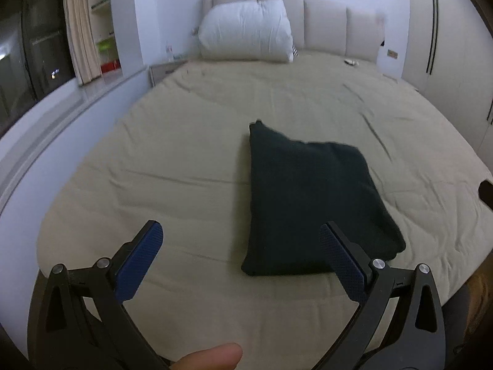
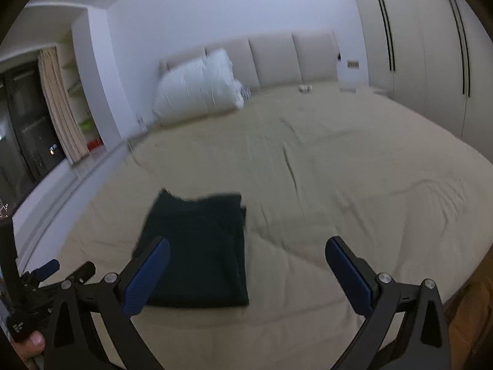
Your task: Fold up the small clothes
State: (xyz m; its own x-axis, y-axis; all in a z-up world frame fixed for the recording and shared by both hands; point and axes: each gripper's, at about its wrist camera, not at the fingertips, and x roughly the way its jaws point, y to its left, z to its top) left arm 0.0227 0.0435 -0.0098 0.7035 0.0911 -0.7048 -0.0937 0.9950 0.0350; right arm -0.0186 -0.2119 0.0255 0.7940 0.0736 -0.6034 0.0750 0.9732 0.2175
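A dark folded garment (image 1: 311, 200) lies flat as a neat rectangle on the beige bed sheet (image 1: 185, 160). It also shows in the right wrist view (image 2: 200, 246). My left gripper (image 1: 240, 237) is open and empty, held above the near edge of the bed, with its right finger over the garment's near corner. My right gripper (image 2: 246, 252) is open and empty, with its left finger (image 2: 148, 277) in front of the garment's near left part. The left gripper's body (image 2: 34, 293) shows at the far left of the right wrist view.
A white pillow (image 1: 246, 30) leans on the padded headboard (image 1: 326, 24). A window ledge (image 1: 61, 117) runs along the left. Wardrobe doors (image 1: 446, 46) stand at the right. A small object (image 1: 351, 61) lies near the headboard.
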